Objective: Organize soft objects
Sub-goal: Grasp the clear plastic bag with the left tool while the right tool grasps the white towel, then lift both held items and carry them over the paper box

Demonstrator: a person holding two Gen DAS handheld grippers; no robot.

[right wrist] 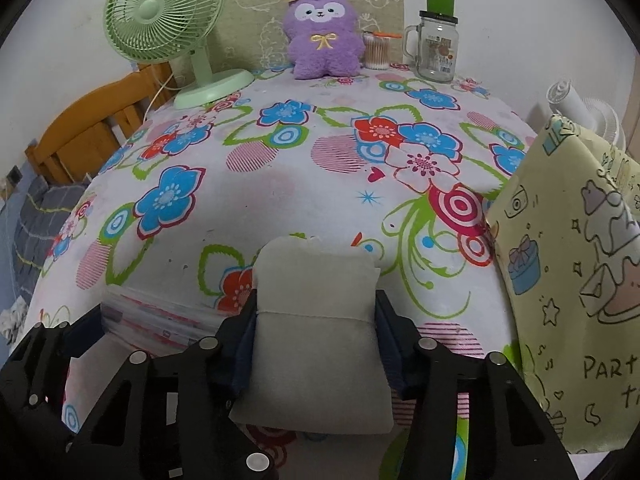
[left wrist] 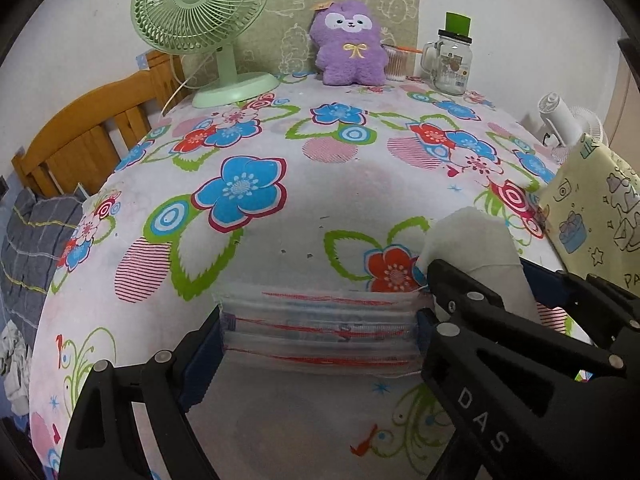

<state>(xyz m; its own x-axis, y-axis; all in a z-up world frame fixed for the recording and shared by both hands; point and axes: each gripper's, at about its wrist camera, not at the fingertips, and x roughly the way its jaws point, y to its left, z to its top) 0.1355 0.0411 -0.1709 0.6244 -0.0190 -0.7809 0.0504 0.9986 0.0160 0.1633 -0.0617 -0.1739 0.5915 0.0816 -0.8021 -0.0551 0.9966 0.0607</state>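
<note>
A small grey-white pillow (right wrist: 316,312) lies on the flowered tablecloth (right wrist: 280,184) near the front edge. My right gripper (right wrist: 316,332) is shut on it, its blue pads pinching the pillow's sides at the waist. To its left sits a clear pleated packet (left wrist: 320,320) with red lines, also visible in the right wrist view as the packet (right wrist: 160,320). My left gripper (left wrist: 320,336) spans the packet lengthwise, with a pad against each end. From the left wrist view, the pillow (left wrist: 476,240) sticks up between the right gripper's (left wrist: 484,276) fingers.
A purple plush toy (left wrist: 348,48), a green desk fan (left wrist: 200,20), a glass jar mug (left wrist: 452,64) and a swab pot (left wrist: 396,64) line the back. A yellow paper bag (right wrist: 572,280) stands at the right edge. A wooden bed frame (left wrist: 88,128) lies left.
</note>
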